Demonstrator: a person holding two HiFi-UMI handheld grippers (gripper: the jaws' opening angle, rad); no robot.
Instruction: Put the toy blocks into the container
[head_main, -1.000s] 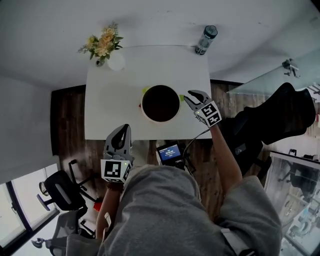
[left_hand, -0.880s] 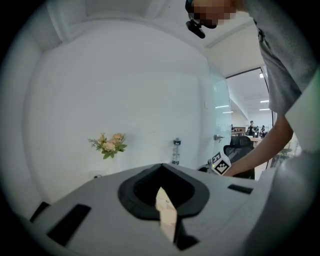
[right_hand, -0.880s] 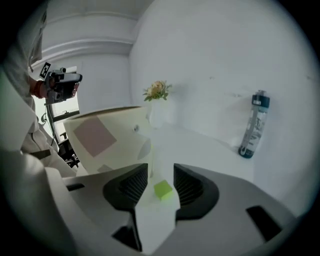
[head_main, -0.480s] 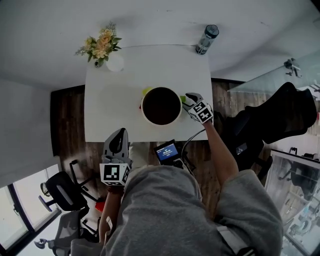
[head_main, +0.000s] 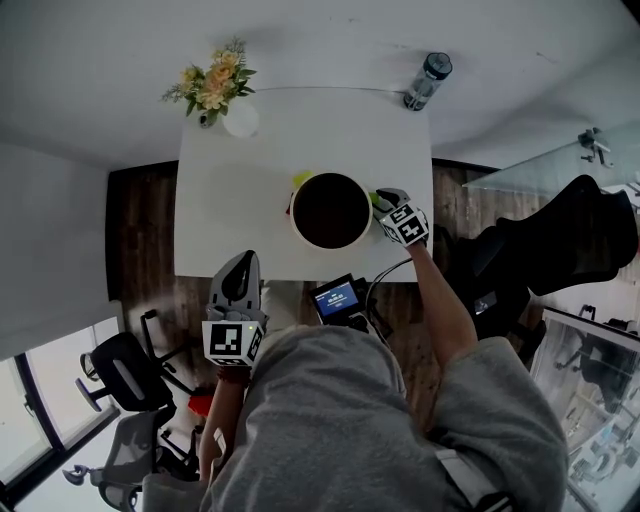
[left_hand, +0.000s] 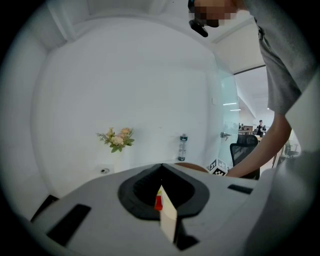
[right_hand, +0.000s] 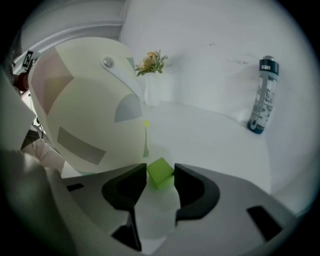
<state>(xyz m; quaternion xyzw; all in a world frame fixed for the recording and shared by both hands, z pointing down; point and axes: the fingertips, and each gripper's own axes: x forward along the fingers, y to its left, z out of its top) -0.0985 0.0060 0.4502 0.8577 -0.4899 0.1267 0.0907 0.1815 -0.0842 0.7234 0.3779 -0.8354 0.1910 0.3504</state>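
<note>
Green block (right_hand: 160, 175): small lime cube on the white table (right_hand: 215, 145), just beside the cream container (right_hand: 85, 110).
Right gripper (right_hand: 160, 170): jaws just closing, block between them.
Left gripper (left_hand: 161, 167): jaws together, empty.

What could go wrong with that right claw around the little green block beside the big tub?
The right gripper has just been closing its jaws, with the green block between them but not yet pinched. The block looks turned cornerwise to the jaws, so it may twist or squirt out when squeezed. The container stands right beside one jaw, so the gripper could bump it and shove it across the table.
</note>
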